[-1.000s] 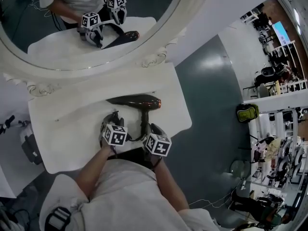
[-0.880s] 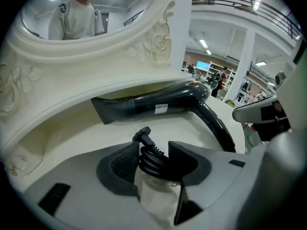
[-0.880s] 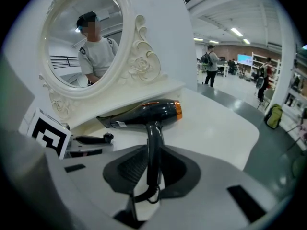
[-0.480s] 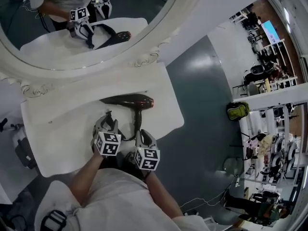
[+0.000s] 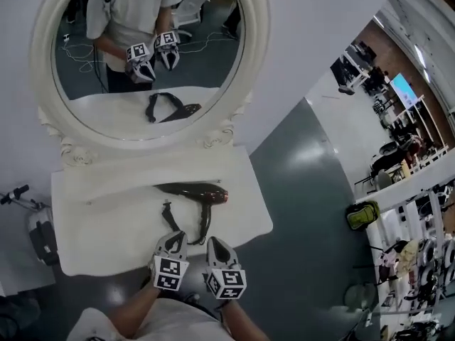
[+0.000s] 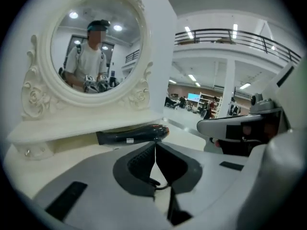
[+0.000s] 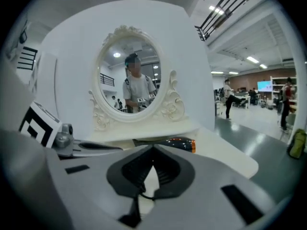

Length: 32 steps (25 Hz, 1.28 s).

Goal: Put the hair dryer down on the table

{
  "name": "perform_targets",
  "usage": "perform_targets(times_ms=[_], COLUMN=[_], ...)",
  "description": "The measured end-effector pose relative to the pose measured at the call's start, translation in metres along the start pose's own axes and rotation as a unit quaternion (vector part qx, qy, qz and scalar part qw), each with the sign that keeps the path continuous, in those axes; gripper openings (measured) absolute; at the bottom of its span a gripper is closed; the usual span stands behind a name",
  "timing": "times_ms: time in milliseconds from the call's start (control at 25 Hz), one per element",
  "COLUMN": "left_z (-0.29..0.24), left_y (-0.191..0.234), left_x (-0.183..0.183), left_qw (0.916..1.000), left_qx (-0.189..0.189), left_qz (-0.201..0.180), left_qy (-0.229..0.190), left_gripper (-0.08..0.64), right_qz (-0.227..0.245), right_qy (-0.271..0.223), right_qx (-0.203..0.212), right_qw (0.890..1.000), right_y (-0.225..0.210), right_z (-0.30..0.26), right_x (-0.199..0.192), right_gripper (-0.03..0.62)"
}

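The white vanity table (image 5: 99, 222) is stretching ahead of both grippers, its ornate oval mirror (image 5: 206, 55) rising at the far edge and open grey floor (image 5: 313, 190) lying right of the right gripper (image 5: 215, 243). The hair dryer (image 5: 193, 190) is lying on the tabletop just ahead, handle pointing back between them, its black cord (image 5: 169, 217) curling before the left gripper (image 5: 174, 239). Both grippers are hovering at the near edge, clear of the dryer, jaws pressed together on nothing.

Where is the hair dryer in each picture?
Head view: hair dryer lies in the middle of the table.
Left gripper view: hair dryer at centre, lying sideways.
Right gripper view: hair dryer just right of centre.
Shared landmark: the oval mirror behind it, in all three.
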<state>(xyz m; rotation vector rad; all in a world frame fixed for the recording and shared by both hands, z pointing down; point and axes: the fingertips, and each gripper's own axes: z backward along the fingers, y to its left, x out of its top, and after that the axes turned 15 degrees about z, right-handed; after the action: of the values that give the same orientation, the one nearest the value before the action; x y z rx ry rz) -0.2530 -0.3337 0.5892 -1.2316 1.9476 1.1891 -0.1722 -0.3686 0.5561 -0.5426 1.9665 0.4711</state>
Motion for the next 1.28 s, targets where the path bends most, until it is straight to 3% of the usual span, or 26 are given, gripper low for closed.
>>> perform_targets(times_ms=[200,320,440,760,920,1280], left_z=[0.044,0.072,0.1,0.138,0.14,0.132], left_y=[-0.041,-0.074,-0.106,-0.159,-0.187,-0.228], left_x=[-0.002,-0.005,-0.013,-0.037,-0.042,-0.06], left_qw=[0.9975,0.9936,0.9924,0.9912,0.9914,0.9934], left_qx=[0.024,0.032,0.032,0.039,0.027,-0.002], left_qz=[0.01,0.036,0.019,-0.014,-0.032,-0.063], left_qy=[-0.066,-0.102,-0.117,-0.126,-0.124,-0.096], left_gripper=[0.012,0.012,0.012,0.014,0.014,0.014], right_qz=[0.036,0.052,0.051,0.083,0.1,0.089], right_qy=[-0.072,-0.103,-0.12,-0.159,-0.164,-0.161], right_qx=[0.002,-0.009,-0.007,0.006,-0.016,-0.056], right_qw=[0.997,0.993,0.991,0.984,0.981,0.981], right_y=[0.001,-0.004,-0.004,-0.009,-0.024,-0.054], right_z=[0.055,0.096,0.132,0.195,0.221,0.258], right_x=[0.021,0.022,0.019,0.018,0.018,0.001], right_gripper=[0.015,0.015,0.015,0.015,0.015,0.015])
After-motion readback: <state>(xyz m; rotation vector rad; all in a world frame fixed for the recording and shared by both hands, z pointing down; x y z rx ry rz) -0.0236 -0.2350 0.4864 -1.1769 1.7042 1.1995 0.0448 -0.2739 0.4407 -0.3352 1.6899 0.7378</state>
